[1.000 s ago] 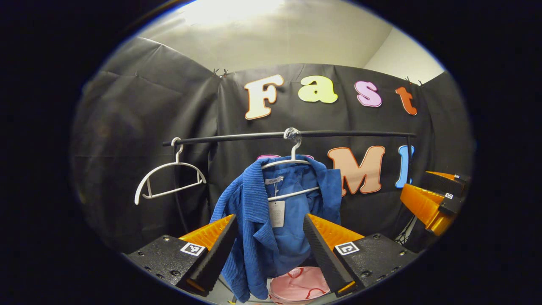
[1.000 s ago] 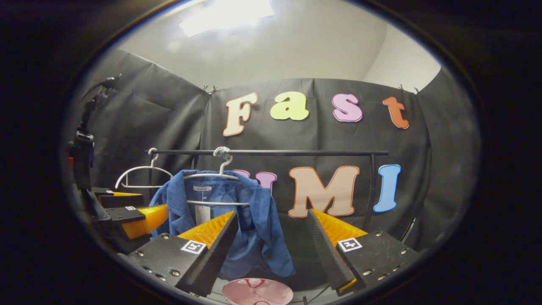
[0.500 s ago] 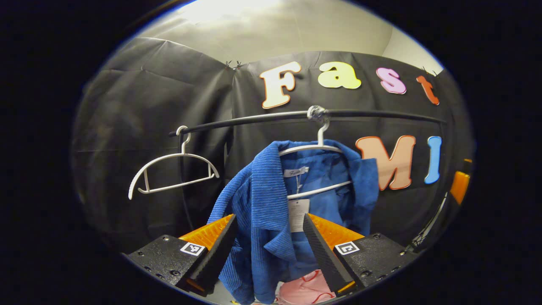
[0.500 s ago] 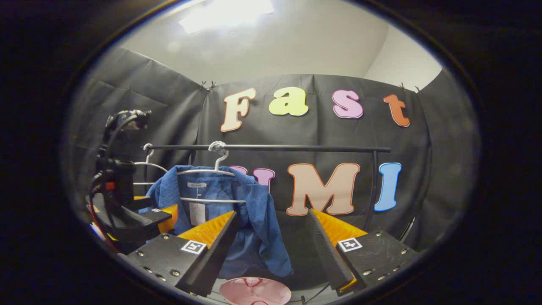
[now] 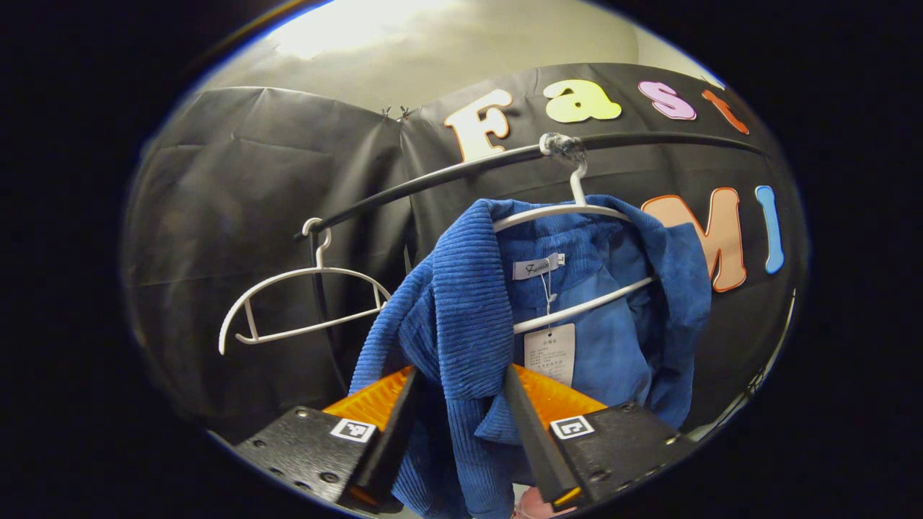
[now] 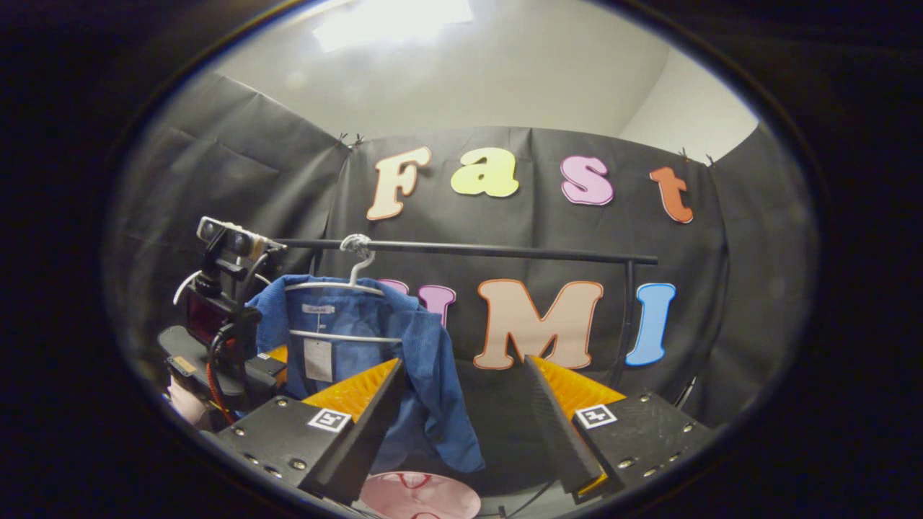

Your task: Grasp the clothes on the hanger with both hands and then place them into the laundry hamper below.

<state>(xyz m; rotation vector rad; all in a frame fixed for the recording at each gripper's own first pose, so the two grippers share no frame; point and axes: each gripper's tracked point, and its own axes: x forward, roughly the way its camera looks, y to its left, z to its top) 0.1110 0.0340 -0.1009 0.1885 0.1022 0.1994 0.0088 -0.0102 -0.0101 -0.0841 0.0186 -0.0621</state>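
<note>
A blue corduroy jacket [image 5: 577,303] hangs on a white hanger [image 5: 570,213] from the black rail [image 5: 447,173]. My left gripper [image 5: 460,371] is open, and the jacket's left lapel hangs down between its fingers. In the right gripper view the jacket [image 6: 360,339] is at the left, with the left gripper [image 6: 277,358] and the hand holding it against the jacket's left edge. My right gripper [image 6: 463,362] stands open with nothing between its fingers, short of the jacket's right hem. The pink laundry hamper [image 6: 420,497] sits below the jacket.
An empty white hanger [image 5: 303,288] hangs at the left end of the rail. The rail's upright post [image 6: 629,317] stands at the right. Black cloth walls close the booth behind and to both sides.
My left gripper moved up and in toward the jacket; the lapel now lies between its fingers, which have narrowed a little. The right gripper has barely shifted and stays open.
</note>
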